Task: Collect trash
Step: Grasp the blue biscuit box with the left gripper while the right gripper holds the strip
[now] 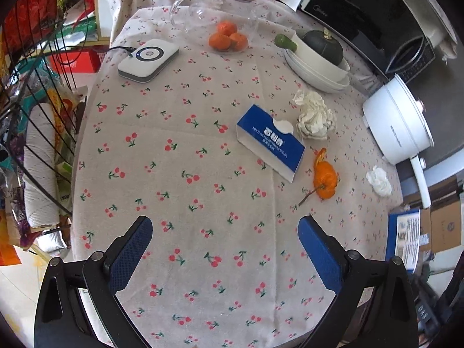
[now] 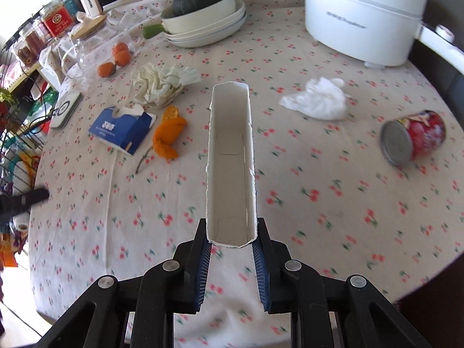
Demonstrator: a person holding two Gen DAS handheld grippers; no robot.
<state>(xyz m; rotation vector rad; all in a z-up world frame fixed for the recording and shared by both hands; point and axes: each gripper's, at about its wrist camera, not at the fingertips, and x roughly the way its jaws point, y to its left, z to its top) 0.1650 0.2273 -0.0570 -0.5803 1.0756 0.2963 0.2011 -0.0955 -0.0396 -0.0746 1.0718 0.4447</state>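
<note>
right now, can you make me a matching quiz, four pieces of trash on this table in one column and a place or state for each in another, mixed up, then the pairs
Column one:
1. open white carton
2. red can
3. orange peel
4. blue tissue box

Column two:
a. lying on its side on the tablecloth, metal end toward the camera
b. clamped between the right gripper fingers, sticking out forward
c. lying flat with a white tissue poking out of its top
d. beside the tissue box, next to a thin twig

Pairs: 1-b, 2-a, 3-d, 4-c
</note>
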